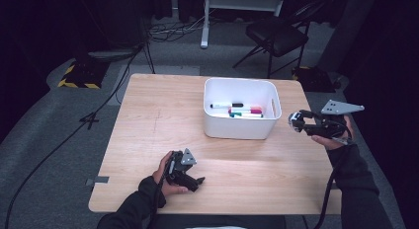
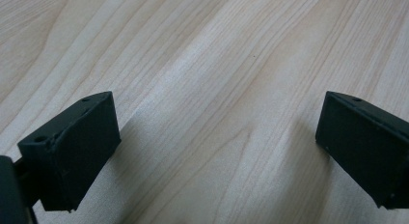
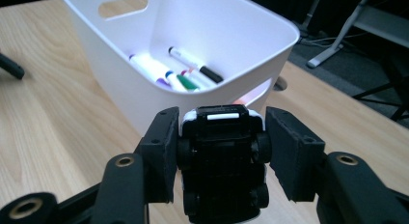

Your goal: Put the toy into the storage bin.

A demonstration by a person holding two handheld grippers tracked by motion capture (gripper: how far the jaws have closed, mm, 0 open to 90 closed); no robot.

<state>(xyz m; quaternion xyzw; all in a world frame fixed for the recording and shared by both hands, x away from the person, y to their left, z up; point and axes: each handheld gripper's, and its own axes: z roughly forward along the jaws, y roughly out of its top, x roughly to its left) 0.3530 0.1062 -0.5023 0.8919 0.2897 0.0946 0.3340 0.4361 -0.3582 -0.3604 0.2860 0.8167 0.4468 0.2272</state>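
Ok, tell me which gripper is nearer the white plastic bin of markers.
Right. The right gripper, clamped on a small black toy car, hangs beside the white plastic bin; the left gripper rests farther off at the near edge.

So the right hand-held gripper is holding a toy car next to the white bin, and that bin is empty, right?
Not quite. The right hand-held gripper does hold the toy car beside the white bin, but the bin is not empty: several markers lie in it, as the right gripper view shows.

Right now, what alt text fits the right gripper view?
The right gripper clamps a small black toy car, underside toward the camera, just before a white bin holding several markers on a light wooden table.
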